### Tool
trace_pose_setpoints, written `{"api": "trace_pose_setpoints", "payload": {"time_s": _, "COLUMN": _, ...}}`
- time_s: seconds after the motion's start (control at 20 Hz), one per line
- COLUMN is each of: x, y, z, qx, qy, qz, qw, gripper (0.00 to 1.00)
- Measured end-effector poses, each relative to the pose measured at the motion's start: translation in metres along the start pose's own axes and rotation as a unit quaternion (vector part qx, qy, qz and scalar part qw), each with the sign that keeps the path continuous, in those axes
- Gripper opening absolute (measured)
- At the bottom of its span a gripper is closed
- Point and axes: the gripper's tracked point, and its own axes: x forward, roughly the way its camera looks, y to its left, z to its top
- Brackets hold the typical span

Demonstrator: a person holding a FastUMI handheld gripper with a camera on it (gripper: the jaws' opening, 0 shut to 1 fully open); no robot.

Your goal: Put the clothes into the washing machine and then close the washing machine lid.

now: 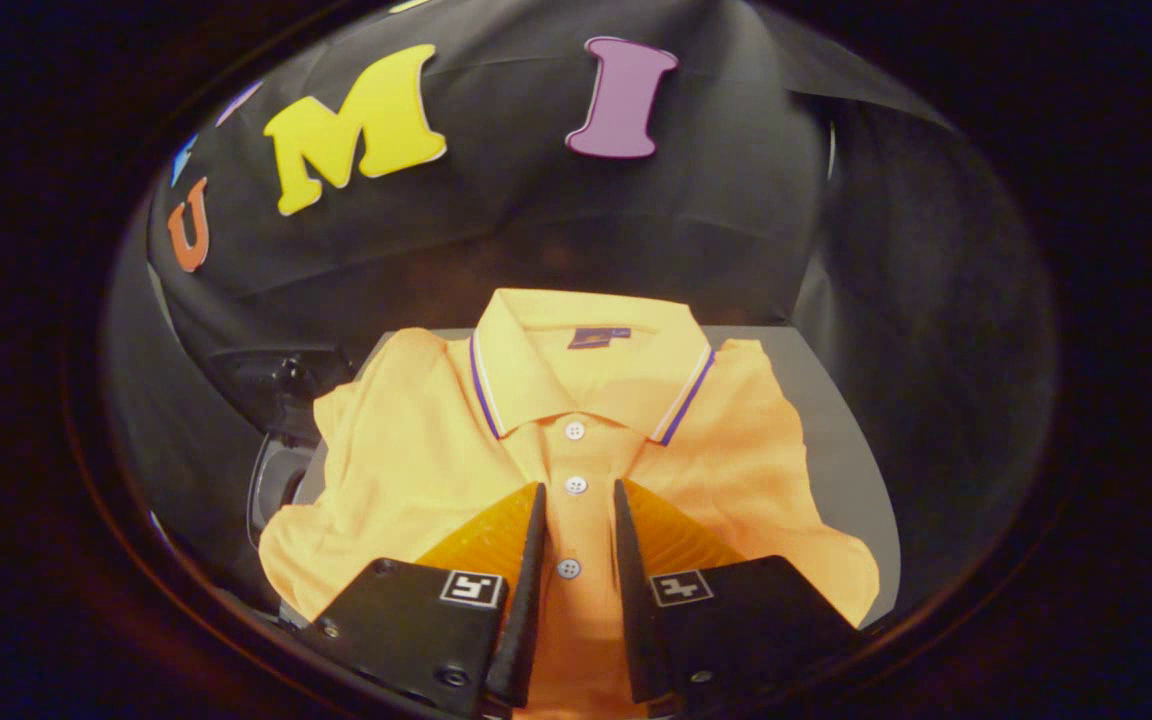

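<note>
- Black cloth walls the booth behind a grey table (841, 450), where we see the clothes.
- Our gripper (576, 505) hangs over the orange polo shirt (406, 470), fingers (526, 560) parted a little on either side of the button placket; whether they touch the fabric, we cannot tell.
- Folded shirt, striped collar (586, 370), three white buttons.
- Collar points away from us, placket running between the fingers.

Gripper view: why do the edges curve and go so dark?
Gripper view: the fisheye lens bends straight lines, so the grey table bulges; light falls on the orange polo shirt, sharp between the parted fingers of the gripper, while the surroundings fade into shadow.
</note>
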Motion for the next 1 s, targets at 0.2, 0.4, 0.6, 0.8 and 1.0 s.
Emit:
{"api": "trace_pose_setpoints", "payload": {"time_s": 0.2, "x": -0.001, "y": 0.006, "z": 0.000, "qx": -0.006, "qy": 0.002, "qz": -0.010, "qw": 1.000, "gripper": 0.16}}
{"api": "trace_pose_setpoints", "payload": {"time_s": 0.4, "x": -0.014, "y": 0.020, "z": -0.002, "qx": 0.025, "qy": -0.002, "qz": 0.002, "qw": 1.000, "gripper": 0.06}}
{"api": "trace_pose_setpoints", "payload": {"time_s": 0.6, "x": -0.048, "y": 0.042, "z": 0.000, "qx": 0.063, "qy": -0.042, "qz": 0.008, "qw": 0.997, "gripper": 0.06}}
{"api": "trace_pose_setpoints", "payload": {"time_s": 0.8, "x": -0.097, "y": 0.072, "z": 0.007, "qx": 0.082, "qy": -0.085, "qz": 0.040, "qw": 0.992, "gripper": 0.05}}
{"api": "trace_pose_setpoints", "payload": {"time_s": 1.0, "x": -0.152, "y": 0.098, "z": 0.022, "qx": 0.097, "qy": -0.129, "qz": 0.065, "qw": 0.985, "gripper": 0.05}}
